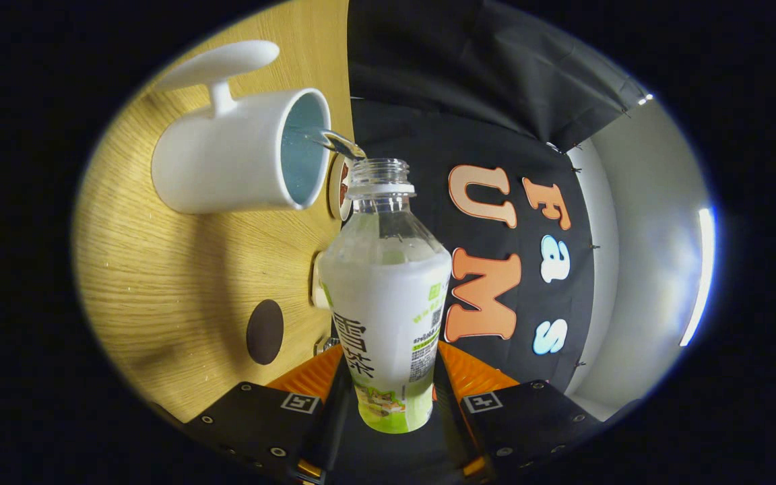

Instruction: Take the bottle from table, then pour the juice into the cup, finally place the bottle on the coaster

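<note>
Clearly, the pour is under way: the gripper (pixel 388 397) is pinching the bottle (pixel 388 296) low on its labelled body, one finger pressing on each side, and is holding it tipped so that its open neck is pointing at the white cup (pixel 240 153). A thin stream is leaving the mouth and arcing into the cup's opening, which is lying just beyond and to the left of the neck. The grip near the base is probably deliberate, since it is leaving the whole neck free to reach the rim without the fingers crowding the cup. The cup is standing on the wooden table (pixel 159 269) with its handle turned away from the bottle (so nothing is blocking the stream). A round coaster (pixel 338 185) is peeking out just behind the bottle's neck, beside the cup, and a dark oval spot (pixel 265 331) is showing on the table nearer the fingers. Judging by the cloudy liquid filling most of the bottle, much of the pouring is remaining.
</note>
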